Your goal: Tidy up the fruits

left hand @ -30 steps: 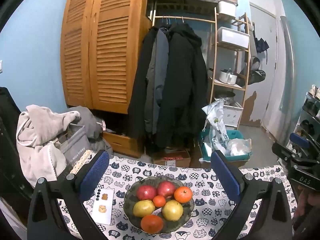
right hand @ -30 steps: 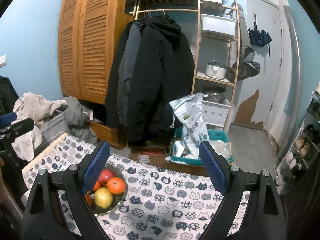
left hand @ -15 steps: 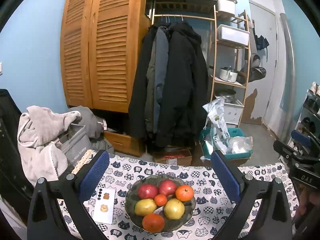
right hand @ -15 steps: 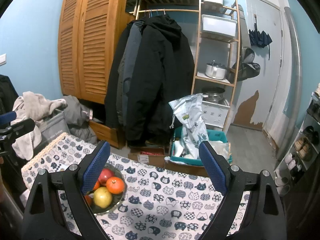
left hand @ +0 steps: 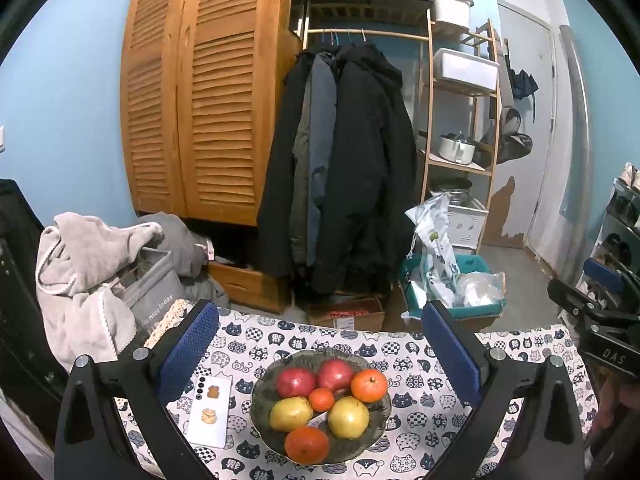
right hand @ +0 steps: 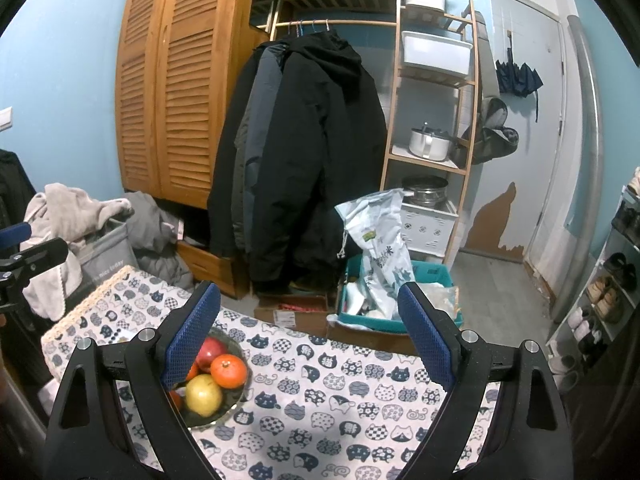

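A dark glass bowl [left hand: 257, 399] sits on the cat-print tablecloth [left hand: 424, 436]. It holds two red apples [left hand: 296, 382], two yellow fruits [left hand: 348, 416] and three oranges [left hand: 369, 385]. My left gripper [left hand: 319, 310] hovers over the bowl, open and empty, with its blue pads [left hand: 188, 346] wide on either side. The right gripper [right hand: 309, 290] is open too, with nothing between its fingers, and faces bare cloth to the right of the bowl [right hand: 238, 398]. Its left finger hides part of the fruit. In each view the other gripper shows at the edge.
A white phone [left hand: 210, 410] lies just left of the bowl. A grey basket piled with clothes [left hand: 92, 280] stands off the table's left corner. Beyond the far edge are hanging coats [left hand: 352, 168], a cardboard box [left hand: 344, 314] and a teal bin with bags [left hand: 452, 284].
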`<state>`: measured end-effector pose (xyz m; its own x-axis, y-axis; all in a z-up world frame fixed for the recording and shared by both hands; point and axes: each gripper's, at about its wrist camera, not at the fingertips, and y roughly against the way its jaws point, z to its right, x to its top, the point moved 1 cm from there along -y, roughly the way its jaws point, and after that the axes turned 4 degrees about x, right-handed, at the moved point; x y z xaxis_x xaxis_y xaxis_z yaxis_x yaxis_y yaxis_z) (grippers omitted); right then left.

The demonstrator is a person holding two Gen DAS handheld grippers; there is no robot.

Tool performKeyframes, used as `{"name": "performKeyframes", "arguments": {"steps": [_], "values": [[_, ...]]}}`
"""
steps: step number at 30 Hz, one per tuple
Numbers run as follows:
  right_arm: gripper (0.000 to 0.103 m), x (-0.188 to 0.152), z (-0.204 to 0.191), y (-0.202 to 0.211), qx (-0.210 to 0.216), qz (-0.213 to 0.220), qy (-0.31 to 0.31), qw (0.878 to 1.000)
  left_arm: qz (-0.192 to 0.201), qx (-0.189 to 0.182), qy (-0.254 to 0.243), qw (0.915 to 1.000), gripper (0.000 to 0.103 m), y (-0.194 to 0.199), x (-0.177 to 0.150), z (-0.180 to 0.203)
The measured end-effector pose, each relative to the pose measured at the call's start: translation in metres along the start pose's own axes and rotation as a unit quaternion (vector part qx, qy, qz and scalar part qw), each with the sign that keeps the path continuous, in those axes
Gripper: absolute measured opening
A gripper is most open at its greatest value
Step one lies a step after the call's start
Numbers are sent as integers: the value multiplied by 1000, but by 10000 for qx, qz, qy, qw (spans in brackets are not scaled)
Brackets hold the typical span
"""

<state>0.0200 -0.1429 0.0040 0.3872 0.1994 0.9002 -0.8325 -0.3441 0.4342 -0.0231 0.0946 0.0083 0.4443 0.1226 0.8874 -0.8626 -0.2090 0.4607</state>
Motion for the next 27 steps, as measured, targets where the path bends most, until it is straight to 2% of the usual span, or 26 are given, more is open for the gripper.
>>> {"name": "performKeyframes", "arguments": {"steps": [18, 27], "values": [[89, 0, 0, 0, -7, 5, 10, 10000, -36, 38, -108, 9999, 102, 2, -5, 5], [89, 0, 1, 0, -7, 6, 6, 10000, -58, 58, 4, 10000, 102, 2, -1, 4]]}}
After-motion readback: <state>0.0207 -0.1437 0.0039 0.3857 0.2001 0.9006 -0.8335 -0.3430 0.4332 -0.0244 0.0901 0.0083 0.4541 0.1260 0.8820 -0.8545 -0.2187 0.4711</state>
